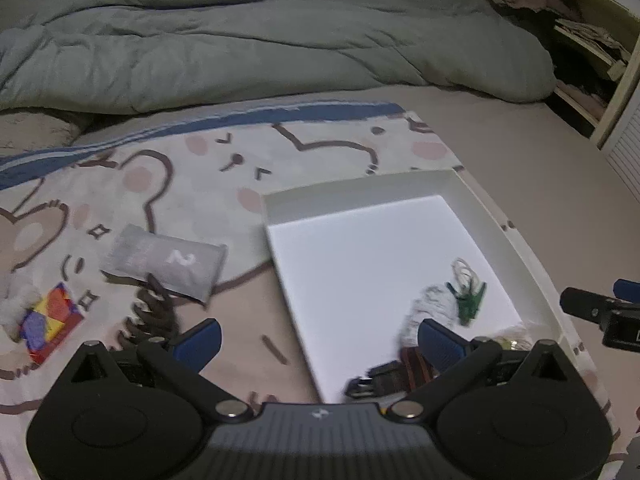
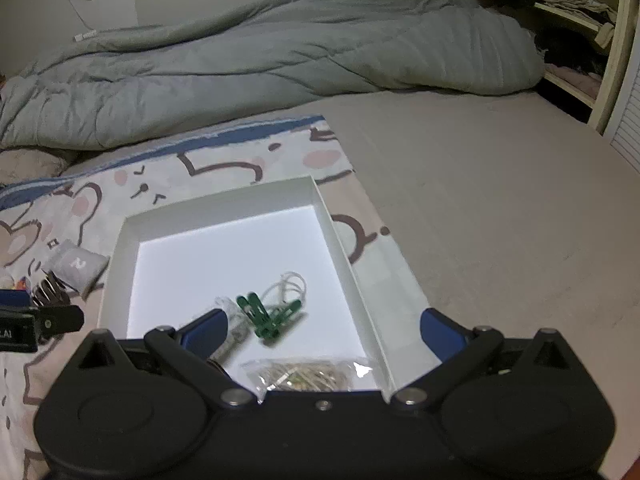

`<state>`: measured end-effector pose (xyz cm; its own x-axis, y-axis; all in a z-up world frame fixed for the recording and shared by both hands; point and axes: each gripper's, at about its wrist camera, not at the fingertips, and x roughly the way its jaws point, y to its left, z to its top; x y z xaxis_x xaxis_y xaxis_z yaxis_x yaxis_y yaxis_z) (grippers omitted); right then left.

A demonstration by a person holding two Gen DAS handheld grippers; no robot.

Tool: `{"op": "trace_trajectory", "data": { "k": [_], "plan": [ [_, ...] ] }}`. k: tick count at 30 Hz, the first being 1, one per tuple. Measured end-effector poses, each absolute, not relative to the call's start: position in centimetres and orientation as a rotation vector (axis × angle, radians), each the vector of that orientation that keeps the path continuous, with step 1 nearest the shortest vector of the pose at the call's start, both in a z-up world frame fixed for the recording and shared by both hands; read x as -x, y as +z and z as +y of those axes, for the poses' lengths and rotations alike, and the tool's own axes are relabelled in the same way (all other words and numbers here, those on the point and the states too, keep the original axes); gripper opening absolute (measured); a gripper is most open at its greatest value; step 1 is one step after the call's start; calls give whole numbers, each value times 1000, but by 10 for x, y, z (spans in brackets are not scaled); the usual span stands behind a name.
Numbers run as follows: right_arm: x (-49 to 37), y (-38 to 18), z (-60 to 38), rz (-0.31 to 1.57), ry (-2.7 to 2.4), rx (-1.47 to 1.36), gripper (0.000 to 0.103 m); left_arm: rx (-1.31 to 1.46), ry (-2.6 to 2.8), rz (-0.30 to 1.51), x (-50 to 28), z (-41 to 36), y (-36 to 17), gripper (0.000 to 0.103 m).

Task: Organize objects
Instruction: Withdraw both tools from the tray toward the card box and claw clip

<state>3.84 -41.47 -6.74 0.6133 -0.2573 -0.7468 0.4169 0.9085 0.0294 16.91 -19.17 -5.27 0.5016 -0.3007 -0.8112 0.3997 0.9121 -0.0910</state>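
White cardboard box (image 2: 224,204) is sitting mid-frame holding green clips (image 2: 266,316); we are hovering both grippers (image 1: 316,340) (image 2: 322,330) wide open, empty, risking nudging the grey pouch (image 1: 164,262) at left

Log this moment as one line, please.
left gripper open, empty | right gripper open, empty | green clips in white box | grey pouch outside

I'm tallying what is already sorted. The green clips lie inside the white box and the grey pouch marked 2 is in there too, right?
Not quite: the green clips do lie in the white box, but the grey pouch lies outside it on the patterned blanket, as the left wrist view shows.
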Motion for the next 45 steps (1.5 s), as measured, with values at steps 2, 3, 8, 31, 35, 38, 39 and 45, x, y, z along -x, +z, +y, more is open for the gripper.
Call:
{"op": "trace_trajectory", "data": {
  "k": [2,3,8,31,35,38,39,45],
  "plan": [
    [-42,-67,-412,820,-387,-218,103,-107,-409,949,-172,-181,-50,103],
    [-44,-66,-410,818,-384,-222,103,-105,-400,945,-174,-175,-48,103],
    [-58,-64,-396,804,-373,-224,103,-97,-348,930,-181,-142,-39,103],
    [-137,-47,-268,771,-121,-207,103,-2,-187,871,-196,9,-17,103],
    [-147,-42,-246,769,-59,-187,103,36,-169,876,-200,26,-17,103],
    [-153,-39,-233,762,-37,-183,103,38,-166,861,-202,34,-14,103],
    [-154,-38,-229,762,-32,-184,103,35,-165,854,-203,35,-14,103],
    [-164,-40,-217,765,-42,-197,103,1,-179,829,-211,45,-19,101]
  ]
}}
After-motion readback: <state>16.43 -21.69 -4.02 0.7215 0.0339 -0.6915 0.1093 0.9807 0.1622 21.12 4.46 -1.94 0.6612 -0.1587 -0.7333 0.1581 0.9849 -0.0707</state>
